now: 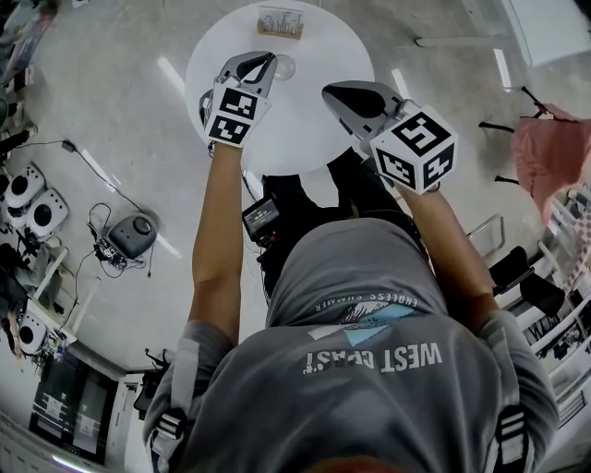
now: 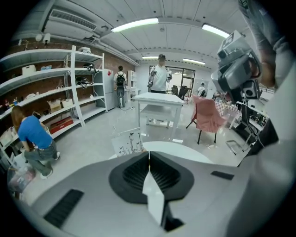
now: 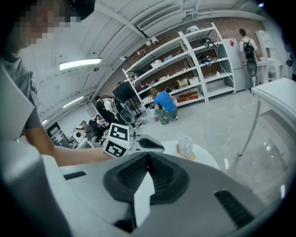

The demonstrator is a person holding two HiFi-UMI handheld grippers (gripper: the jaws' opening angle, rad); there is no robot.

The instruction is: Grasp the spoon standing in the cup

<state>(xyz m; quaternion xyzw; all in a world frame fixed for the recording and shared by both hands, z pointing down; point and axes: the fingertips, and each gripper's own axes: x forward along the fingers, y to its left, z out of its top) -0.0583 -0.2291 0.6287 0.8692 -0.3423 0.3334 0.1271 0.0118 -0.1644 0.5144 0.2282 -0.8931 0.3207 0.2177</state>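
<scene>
Since both claws sit clenched with nothing between the jaws, the grasp isn't under way yet. The left claw [image 2: 149,153] and right claw [image 3: 148,156] hover over the near half of the round white bench [image 1: 305,139], apart from each other.

Just past the left claw's tip sits a small clear rounded thing, probably the cup [image 1: 285,66]. It's too small to confirm, and I can't make out the spoon in any view.

My call: the left claw is the natural pick. Open the jaws first and come down from above. Set the pads either side of the handle, then close above the rim without nudging the glass.

At the bench's far edge is a card stand [image 1: 280,23], near the cup, so a far-side approach looks tight. Farther off are shelves [image 2: 51,88], a pink-draped chair [image 2: 206,115] and a crouching person [image 2: 34,136].
</scene>
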